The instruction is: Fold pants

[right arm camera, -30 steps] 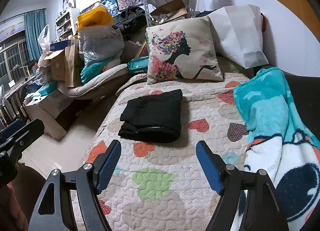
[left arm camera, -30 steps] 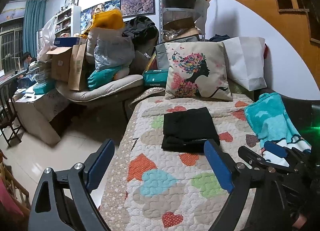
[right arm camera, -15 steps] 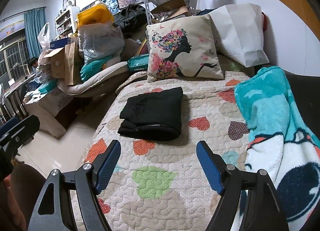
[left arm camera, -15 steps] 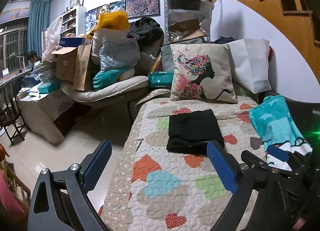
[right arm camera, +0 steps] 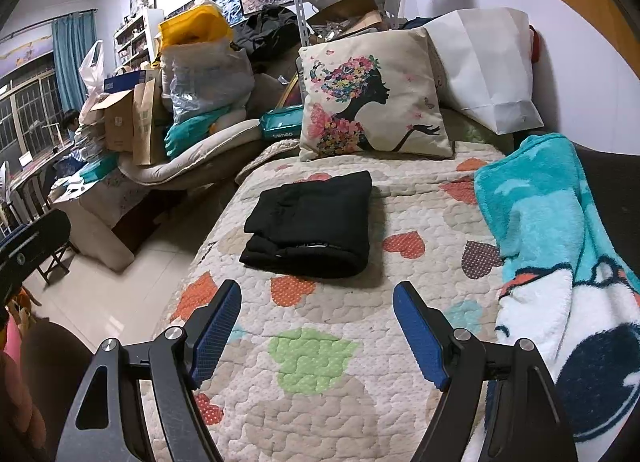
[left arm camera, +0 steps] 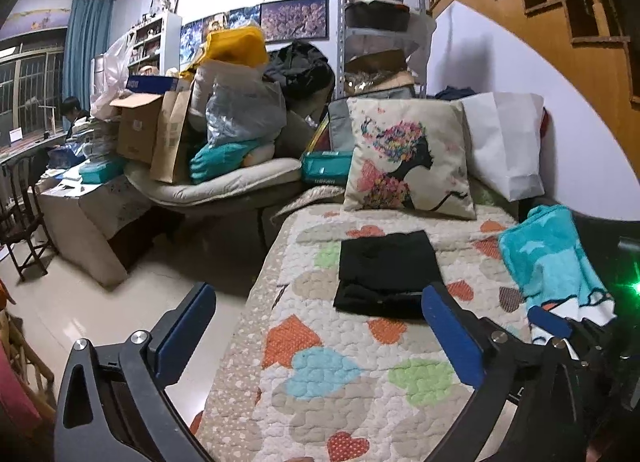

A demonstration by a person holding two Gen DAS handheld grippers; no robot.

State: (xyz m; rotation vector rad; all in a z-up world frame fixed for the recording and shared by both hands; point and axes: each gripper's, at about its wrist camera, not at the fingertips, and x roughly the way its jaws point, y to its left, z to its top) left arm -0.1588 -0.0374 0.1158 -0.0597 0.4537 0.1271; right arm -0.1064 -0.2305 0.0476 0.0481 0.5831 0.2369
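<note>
The black pants (left arm camera: 386, 274) lie folded into a compact rectangle on the heart-patterned quilt (left arm camera: 320, 374); they also show in the right wrist view (right arm camera: 312, 229). My left gripper (left arm camera: 316, 302) is open and empty, held back from the pants above the quilt's near left part. My right gripper (right arm camera: 318, 298) is open and empty, just short of the pants' near edge. Part of the right gripper shows in the left wrist view (left arm camera: 548, 322).
A printed cushion (right arm camera: 372, 101) and a white bag (right arm camera: 488, 69) stand at the head of the bed. A teal blanket (right arm camera: 552, 229) lies along the right side. Piled boxes and bags (left arm camera: 192, 121) crowd the left, across tiled floor (left arm camera: 112, 314).
Both grippers have drawn back slightly from the folded pants and stayed open. The left view has shifted a little leftward. The pants have not moved.
</note>
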